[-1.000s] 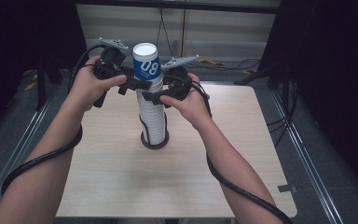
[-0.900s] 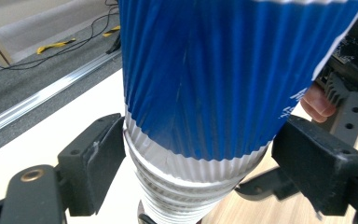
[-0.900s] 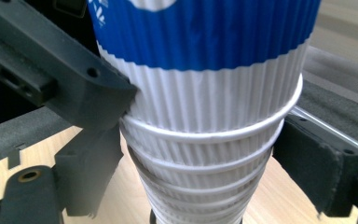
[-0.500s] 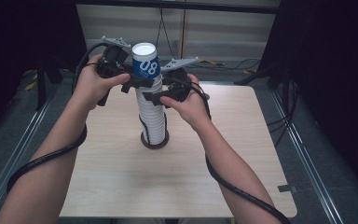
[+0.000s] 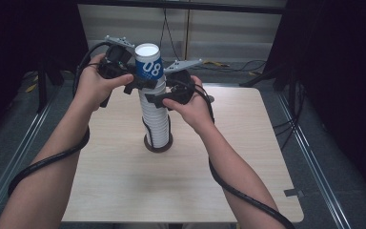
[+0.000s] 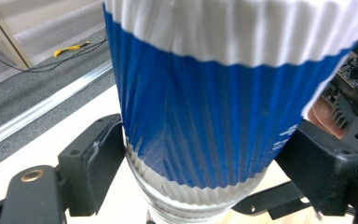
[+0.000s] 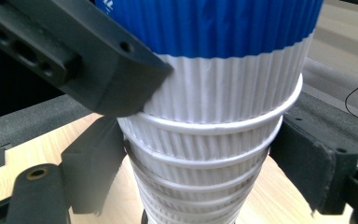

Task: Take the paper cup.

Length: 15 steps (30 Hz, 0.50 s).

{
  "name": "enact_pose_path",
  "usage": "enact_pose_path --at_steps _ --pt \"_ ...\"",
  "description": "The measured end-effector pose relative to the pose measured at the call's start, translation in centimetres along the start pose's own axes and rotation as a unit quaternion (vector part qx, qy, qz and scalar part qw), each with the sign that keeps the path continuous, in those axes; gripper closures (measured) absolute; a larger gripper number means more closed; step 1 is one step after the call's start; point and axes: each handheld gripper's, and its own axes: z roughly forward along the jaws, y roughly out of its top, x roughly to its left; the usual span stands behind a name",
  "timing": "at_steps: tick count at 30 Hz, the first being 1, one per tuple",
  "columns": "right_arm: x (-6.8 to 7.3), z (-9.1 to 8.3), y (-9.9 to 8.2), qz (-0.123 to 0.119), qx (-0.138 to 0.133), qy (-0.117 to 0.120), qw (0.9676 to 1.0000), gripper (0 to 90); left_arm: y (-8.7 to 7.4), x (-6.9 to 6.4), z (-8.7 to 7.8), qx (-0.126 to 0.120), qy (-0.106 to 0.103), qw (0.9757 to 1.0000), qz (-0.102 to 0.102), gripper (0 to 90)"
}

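While the left tool [image 5: 134, 82] pinches the blue cup [image 5: 150, 67], lift it straight up; keep the right tool [image 5: 158, 98] clamped on the stack [image 5: 155, 121] beneath, steadying it on the worktop [image 5: 124, 181].

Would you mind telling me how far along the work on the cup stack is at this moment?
Done: both tongs are at the stack of paper cups on the table. In hand: the left tongs clamp the blue top cup, their jaws having just been closing on it; the right tongs bracket the white cups below. Left: lifting the top cup free, which looks not yet done.
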Motion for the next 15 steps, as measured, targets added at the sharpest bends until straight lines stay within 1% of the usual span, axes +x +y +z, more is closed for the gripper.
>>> enact_pose_path --at_steps 1,2,6,7,9,13,15 --pt "0.0 0.0 0.0 0.001 -0.001 -0.001 1.0000 18.1 0.1 0.1 -0.2 -0.005 -0.003 1.0000 -0.008 19.6" --pt "0.0 0.0 0.0 0.003 0.000 0.000 1.0000 18.1 0.1 0.2 -0.3 -0.004 -0.006 0.9999 -0.008 19.9" --pt "0.1 0.1 0.0 -0.001 -0.001 0.000 1.0000 18.1 0.0 0.1 -0.4 -0.003 -0.004 0.9999 -0.012 20.2" --pt "0.1 0.1 0.0 -0.001 -0.001 0.000 1.0000 18.1 0.1 0.2 -0.5 -0.003 -0.004 1.0000 -0.009 20.2" --pt "0.1 0.1 0.0 0.001 -0.001 -0.001 1.0000 18.2 0.1 0.1 -0.5 -0.006 -0.004 0.9999 -0.012 20.4" --pt "0.0 0.0 -0.1 0.003 -0.002 -0.001 1.0000 18.2 0.3 0.2 -0.8 -0.018 -0.007 0.9996 -0.019 20.9" --pt "0.0 0.0 0.0 0.002 -0.001 -0.001 1.0000 18.2 0.6 0.2 -1.2 -0.034 -0.010 0.9989 -0.030 21.1"
